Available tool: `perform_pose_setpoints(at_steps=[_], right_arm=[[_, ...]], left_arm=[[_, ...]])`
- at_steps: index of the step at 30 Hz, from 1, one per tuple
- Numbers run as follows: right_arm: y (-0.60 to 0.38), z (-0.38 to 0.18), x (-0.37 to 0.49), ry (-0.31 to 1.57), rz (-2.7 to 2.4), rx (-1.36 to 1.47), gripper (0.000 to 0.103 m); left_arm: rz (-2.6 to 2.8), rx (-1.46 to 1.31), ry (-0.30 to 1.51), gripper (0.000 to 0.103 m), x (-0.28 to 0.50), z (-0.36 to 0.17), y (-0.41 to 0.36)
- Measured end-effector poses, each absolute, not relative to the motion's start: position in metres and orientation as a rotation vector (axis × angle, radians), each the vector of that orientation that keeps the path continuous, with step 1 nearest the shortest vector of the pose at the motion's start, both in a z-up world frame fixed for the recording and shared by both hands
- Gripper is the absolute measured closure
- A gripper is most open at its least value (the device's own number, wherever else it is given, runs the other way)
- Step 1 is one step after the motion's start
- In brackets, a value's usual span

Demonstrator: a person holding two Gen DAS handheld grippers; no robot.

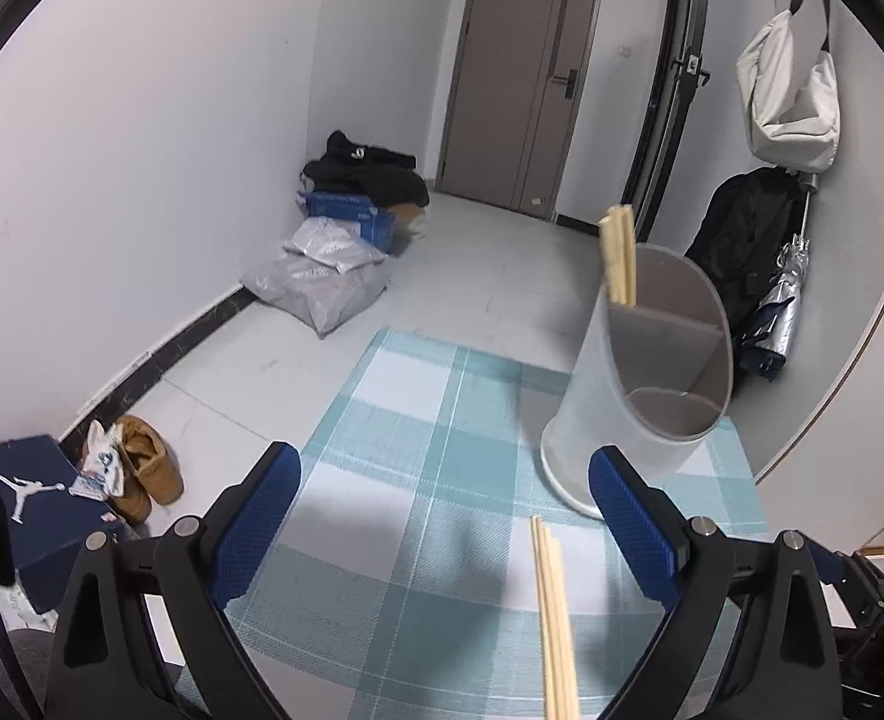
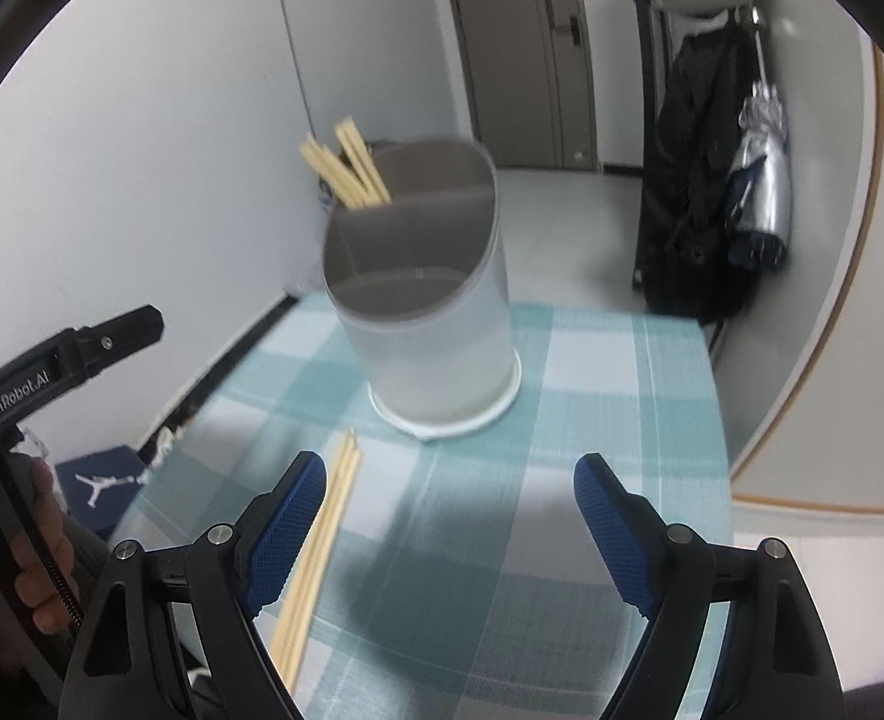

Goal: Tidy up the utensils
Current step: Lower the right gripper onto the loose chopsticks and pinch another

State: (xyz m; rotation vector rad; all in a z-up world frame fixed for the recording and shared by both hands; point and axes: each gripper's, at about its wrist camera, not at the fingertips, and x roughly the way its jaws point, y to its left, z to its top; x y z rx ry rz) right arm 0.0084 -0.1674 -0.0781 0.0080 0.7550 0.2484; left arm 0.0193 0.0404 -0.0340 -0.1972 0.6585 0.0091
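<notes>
- some chopsticks (image 2: 352,171) already stood in the back compartment of the grey holder (image 2: 424,312), which sat upright on the checked surface (image 2: 592,372).
- a few loose chopsticks (image 2: 322,546) lay flat on the surface near the holder, not yet put away; the front compartments looked empty.
- the left claw (image 1: 445,531) stood apart, holding nothing, the loose sticks between its jaws in view.
- the right claw (image 2: 451,534) was also apart and empty, sticks just beside its left finger.
- roughly halfway, by my judgement.
</notes>
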Motion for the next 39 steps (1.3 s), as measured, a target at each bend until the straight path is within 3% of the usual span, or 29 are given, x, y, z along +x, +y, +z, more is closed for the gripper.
perform_pose_setpoints(at_steps=[12, 17, 25, 27, 39], right_arm=[[-0.126, -0.132, 0.045, 0.963, 0.3, -0.042, 0.021], [-0.108, -0.147, 0.057, 1.03, 0.311, -0.049, 0.04], [-0.092, -0.151, 0.052, 1.043, 0.289, -0.127, 0.056], [-0.088, -0.151, 0.052, 1.054, 0.256, -0.172, 0.071], [-0.077, -0.151, 0.066, 1.069, 0.27, -0.201, 0.071]], left_arm=[[0.055, -0.163, 0.681, 0.008, 0.036, -0.041, 0.057], [0.054, -0.202, 0.693, 0.008, 0.039, -0.041, 0.065], [0.069, -0.249, 0.697, 0.008, 0.041, -0.039, 0.074], [0.084, -0.265, 0.707, 0.008, 0.043, -0.04, 0.078], [0.11, -0.335, 0.731, 0.008, 0.047, -0.044, 0.091]])
